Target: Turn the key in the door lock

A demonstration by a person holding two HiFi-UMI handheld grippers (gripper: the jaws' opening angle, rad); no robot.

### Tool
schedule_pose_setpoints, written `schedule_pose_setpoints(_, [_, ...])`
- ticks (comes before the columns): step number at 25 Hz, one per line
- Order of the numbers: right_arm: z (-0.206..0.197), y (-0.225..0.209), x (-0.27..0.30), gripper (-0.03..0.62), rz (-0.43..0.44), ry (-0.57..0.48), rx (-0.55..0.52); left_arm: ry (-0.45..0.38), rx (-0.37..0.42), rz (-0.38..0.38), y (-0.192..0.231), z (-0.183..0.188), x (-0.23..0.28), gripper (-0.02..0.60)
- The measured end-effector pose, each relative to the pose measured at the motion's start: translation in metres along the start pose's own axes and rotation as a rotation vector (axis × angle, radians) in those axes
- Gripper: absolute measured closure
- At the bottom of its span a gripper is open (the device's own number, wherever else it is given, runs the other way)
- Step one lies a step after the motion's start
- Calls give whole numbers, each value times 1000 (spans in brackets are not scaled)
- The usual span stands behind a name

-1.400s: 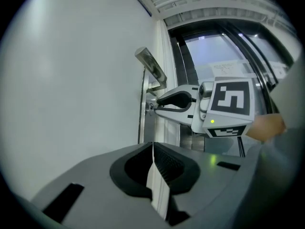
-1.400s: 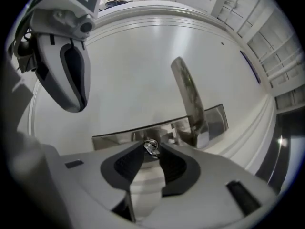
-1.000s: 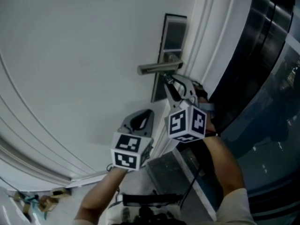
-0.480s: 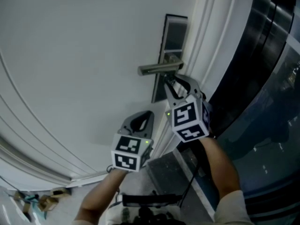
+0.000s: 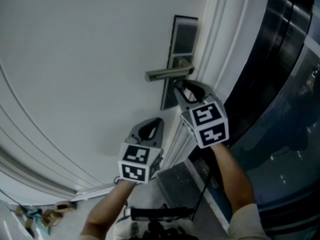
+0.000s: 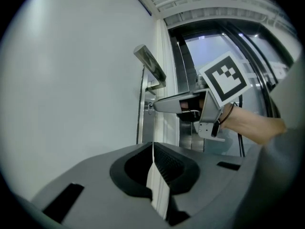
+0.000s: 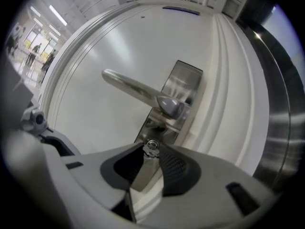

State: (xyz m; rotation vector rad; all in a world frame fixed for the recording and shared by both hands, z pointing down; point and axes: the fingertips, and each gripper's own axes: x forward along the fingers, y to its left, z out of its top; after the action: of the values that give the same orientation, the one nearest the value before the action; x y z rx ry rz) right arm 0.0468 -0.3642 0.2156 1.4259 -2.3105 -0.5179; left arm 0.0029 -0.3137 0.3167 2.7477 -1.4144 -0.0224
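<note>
A white door carries a steel lock plate with a lever handle. Just below the handle a small metal key sticks out of the lock. My right gripper points level at the plate and is shut on the key's head, its pad tips on either side. My left gripper hangs lower left, off the door, shut with nothing in it.
Ribbed white door frame mouldings run beside the lock plate. Right of them stands a dark glass and metal panel. A grey threshold lies below, and small clutter sits on the floor at bottom left.
My right gripper has rolled about its own axis at the lock, its marker cube swinging round to the right, with the key between its jaws. The left gripper has stayed put.
</note>
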Motion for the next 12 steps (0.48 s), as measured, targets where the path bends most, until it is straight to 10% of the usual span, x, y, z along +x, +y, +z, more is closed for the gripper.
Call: schedule_pose_setpoints(12, [-2,-10,-1,569,201,-109,649,1,-1,-7,-1,0,0,563])
